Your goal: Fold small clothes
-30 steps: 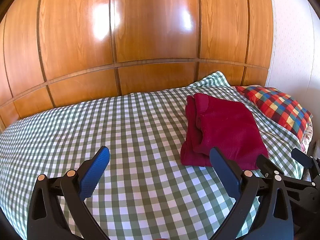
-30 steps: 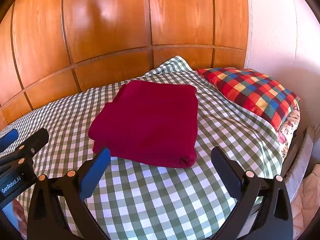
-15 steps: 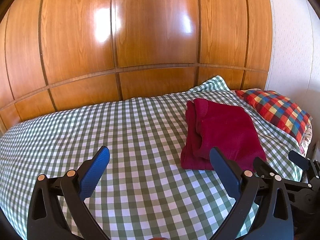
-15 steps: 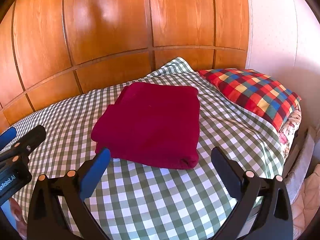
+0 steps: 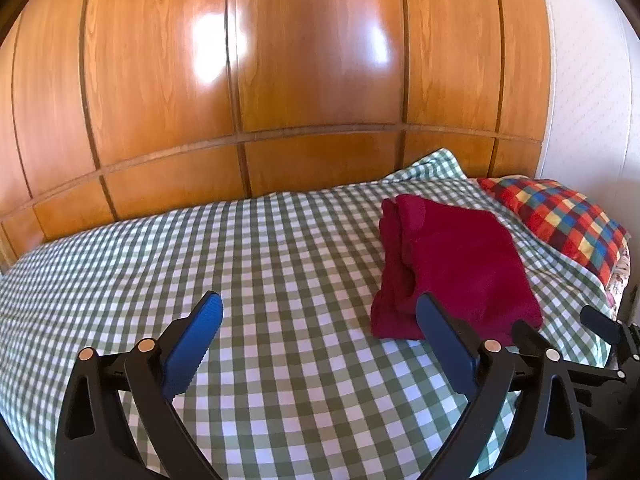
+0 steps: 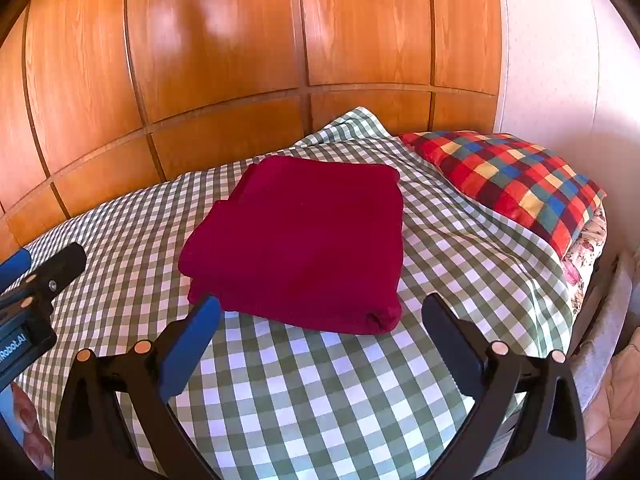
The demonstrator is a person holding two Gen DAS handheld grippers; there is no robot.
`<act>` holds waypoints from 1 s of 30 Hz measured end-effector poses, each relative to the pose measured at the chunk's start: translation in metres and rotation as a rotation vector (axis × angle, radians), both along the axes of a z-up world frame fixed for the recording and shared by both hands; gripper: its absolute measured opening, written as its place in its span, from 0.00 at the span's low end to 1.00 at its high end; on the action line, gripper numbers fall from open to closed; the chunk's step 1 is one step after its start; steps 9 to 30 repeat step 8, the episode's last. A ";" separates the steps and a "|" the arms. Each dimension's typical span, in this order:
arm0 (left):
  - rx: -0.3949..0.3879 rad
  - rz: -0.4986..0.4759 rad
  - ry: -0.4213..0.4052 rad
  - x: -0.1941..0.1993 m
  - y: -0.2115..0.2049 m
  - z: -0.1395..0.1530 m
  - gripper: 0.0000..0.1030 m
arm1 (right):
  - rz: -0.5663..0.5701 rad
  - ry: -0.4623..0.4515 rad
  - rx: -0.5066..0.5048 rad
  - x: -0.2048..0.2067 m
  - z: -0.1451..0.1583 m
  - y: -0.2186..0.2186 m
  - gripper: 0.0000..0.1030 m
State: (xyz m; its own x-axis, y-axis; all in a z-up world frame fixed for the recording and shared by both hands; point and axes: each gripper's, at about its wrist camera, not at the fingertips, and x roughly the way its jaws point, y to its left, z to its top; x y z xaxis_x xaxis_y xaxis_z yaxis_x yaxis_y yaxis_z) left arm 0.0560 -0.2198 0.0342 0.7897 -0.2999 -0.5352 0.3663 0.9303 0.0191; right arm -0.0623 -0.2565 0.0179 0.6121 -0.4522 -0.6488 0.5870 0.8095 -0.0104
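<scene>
Nearby, checked pillow [image 6: 516,184] beside garment [image 6: 304,240].

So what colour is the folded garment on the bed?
Dark red folded garment, plain; clearest in the right wrist view.

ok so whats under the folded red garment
The folded red garment lies flat on the green checked bedspread. Its own stacked layers show at the near edge; anything between or beneath them is covered.

One folded red garment [image 6: 304,240], one plaid pillow [image 6: 516,184], two tools [image 6: 320,312].
</scene>
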 end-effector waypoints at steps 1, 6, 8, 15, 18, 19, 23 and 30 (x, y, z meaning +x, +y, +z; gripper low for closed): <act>0.003 0.004 0.001 0.001 0.000 -0.001 0.94 | -0.003 -0.002 0.000 0.000 0.000 0.001 0.98; 0.006 -0.006 0.022 0.003 0.000 -0.004 0.96 | -0.020 -0.004 0.006 -0.001 0.000 -0.003 0.98; 0.002 -0.004 0.030 0.004 0.000 -0.005 0.96 | -0.026 -0.003 0.004 -0.002 0.000 -0.005 0.98; 0.002 -0.004 0.030 0.004 0.000 -0.005 0.96 | -0.026 -0.003 0.004 -0.002 0.000 -0.005 0.98; 0.002 -0.004 0.030 0.004 0.000 -0.005 0.96 | -0.026 -0.003 0.004 -0.002 0.000 -0.005 0.98; 0.002 -0.004 0.030 0.004 0.000 -0.005 0.96 | -0.026 -0.003 0.004 -0.002 0.000 -0.005 0.98; 0.002 -0.004 0.030 0.004 0.000 -0.005 0.96 | -0.026 -0.003 0.004 -0.002 0.000 -0.005 0.98; 0.002 -0.004 0.030 0.004 0.000 -0.005 0.96 | -0.026 -0.003 0.004 -0.002 0.000 -0.005 0.98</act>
